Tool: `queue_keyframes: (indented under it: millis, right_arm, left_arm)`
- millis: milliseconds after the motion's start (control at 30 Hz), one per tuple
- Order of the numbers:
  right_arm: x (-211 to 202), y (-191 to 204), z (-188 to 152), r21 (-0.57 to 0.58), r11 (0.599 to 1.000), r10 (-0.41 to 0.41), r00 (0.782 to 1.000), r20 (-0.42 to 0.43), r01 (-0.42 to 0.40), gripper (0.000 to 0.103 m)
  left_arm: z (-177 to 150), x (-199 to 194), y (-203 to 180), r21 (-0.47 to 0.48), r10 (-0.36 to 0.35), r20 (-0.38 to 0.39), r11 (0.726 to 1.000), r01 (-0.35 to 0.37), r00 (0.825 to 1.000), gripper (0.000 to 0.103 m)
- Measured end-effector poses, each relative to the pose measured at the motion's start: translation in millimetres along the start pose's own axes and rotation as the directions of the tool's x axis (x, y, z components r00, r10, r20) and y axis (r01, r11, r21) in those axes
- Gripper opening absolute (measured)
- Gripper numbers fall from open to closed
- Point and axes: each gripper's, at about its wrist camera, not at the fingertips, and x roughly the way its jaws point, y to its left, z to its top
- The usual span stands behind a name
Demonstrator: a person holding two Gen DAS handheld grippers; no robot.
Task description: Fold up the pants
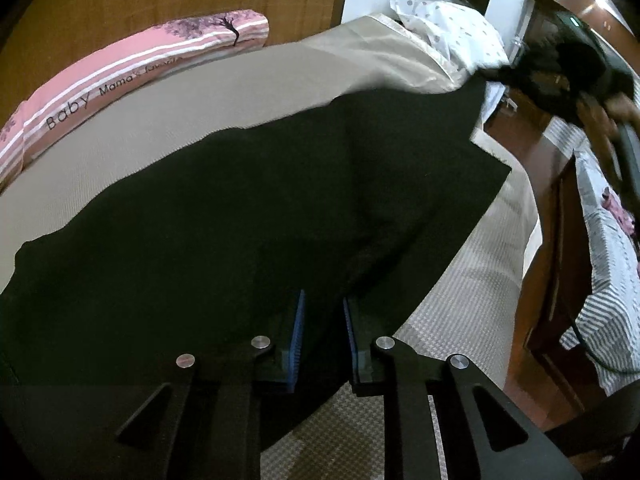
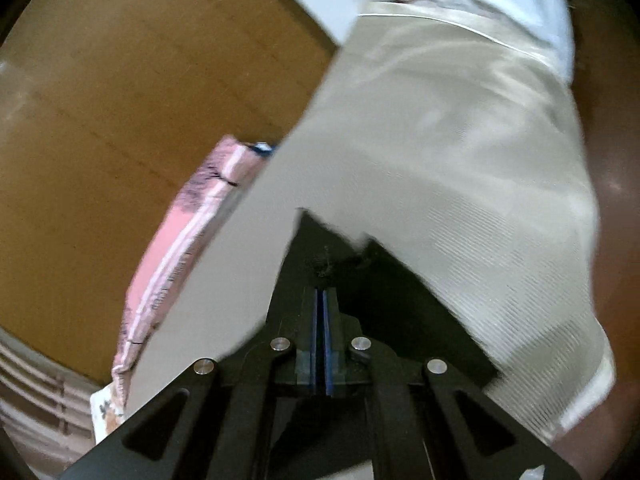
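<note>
Gripping the black pants (image 2: pixel 332 256) between closed pads, the right claw (image 2: pixel 323 300) lifts them over the bed (image 1: pixel 120 152), while the left claw (image 1: pixel 324 312) straddles the cloth without pressing it.

The pants (image 1: pixel 248 216) are black, plain cloth, spread broad and mostly flat across the bed (image 1: pixel 132 120), reaching its near edge. One end is lifted off the bed toward its far right corner, the fabric rising in a taut sheet. A small bunched corner (image 2: pixel 320 256) sticks up, creased.
</note>
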Motion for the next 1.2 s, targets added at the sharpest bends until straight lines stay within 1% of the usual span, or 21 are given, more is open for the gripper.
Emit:
queue_keyframes:
  millis: [100, 167, 267, 333, 400, 533, 667, 733, 833, 900, 1033, 1200]
  right_arm:
    - [-1.8, -39.2, -23.3, 0.079, 0.995, -0.062, 0.998, -0.028, 0.064, 0.002]
    - [1.3, -58.7, -33.5, 0.112, 0.989, -0.089, 0.995, -0.05, 0.094, 0.002]
    - [6.8, -75.0, -42.4, 0.153, 0.983, -0.092, 0.994, -0.065, 0.101, 0.002]
    - [7.7, -75.2, -44.2, 0.153, 0.983, -0.096, 0.993, -0.063, 0.105, 0.002]
    - [2.7, -71.6, -44.1, 0.14, 0.985, -0.095, 0.995, -0.041, 0.1, 0.002]
    - [-9.8, -67.9, -45.9, 0.115, 0.987, -0.107, 0.994, -0.014, 0.108, 0.002]
    - [-8.6, -79.1, -53.7, 0.128, 0.982, -0.138, 0.99, -0.027, 0.141, 0.002]
    - [-4.4, -89.5, -57.4, 0.156, 0.977, -0.143, 0.989, -0.042, 0.147, 0.002]
    - [6.8, -97.6, -61.8, 0.159, 0.97, -0.175, 0.983, -0.061, 0.183, 0.002]
    - [12.5, -101.3, -63.2, 0.168, 0.967, -0.181, 0.981, -0.069, 0.19, 0.002]
    - [15.5, -102.4, -63.8, 0.152, 0.968, -0.192, 0.979, -0.069, 0.2, 0.002]
    - [14.6, -106.1, -65.3, 0.174, 0.965, -0.189, 0.98, -0.07, 0.198, 0.003]
  left_arm:
    - [-1.8, 3.4, -4.2, 0.02, 0.011, -0.011, 1.0, -0.01, 1.0, 0.019]
    - [-2.7, 4.7, -6.9, 0.036, 0.017, -0.016, 0.999, -0.017, 1.0, 0.019]
    - [-2.2, 5.0, -8.9, 0.048, 0.023, -0.016, 0.999, -0.022, 1.0, 0.019]
    - [-1.4, 4.7, -9.7, 0.052, 0.028, -0.015, 0.998, -0.027, 1.0, 0.019]
    - [-1.3, 2.9, -11.8, 0.061, 0.023, -0.01, 0.998, -0.022, 1.0, 0.014]
    - [-3.0, 0.2, -16.0, 0.085, 0.02, -0.009, 0.996, -0.019, 1.0, 0.01]
    - [-6.1, -2.3, -18.4, 0.106, 0.0, -0.012, 0.994, 0.002, 1.0, 0.009]
    - [-7.6, -1.6, -20.2, 0.117, 0.0, -0.02, 0.993, 0.002, 1.0, 0.009]
    - [-8.9, 3.5, -22.5, 0.123, 0.01, -0.036, 0.992, -0.005, 0.999, 0.009]
    - [-8.8, 3.8, -21.8, 0.116, 0.004, -0.037, 0.993, 0.001, 0.999, 0.01]
    - [-6.9, 4.4, -14.2, 0.068, -0.036, -0.047, 0.997, 0.039, 0.998, 0.013]
    - [-0.7, -0.6, -5.4, 0.001, -0.093, -0.046, 0.996, 0.093, 0.995, 0.022]
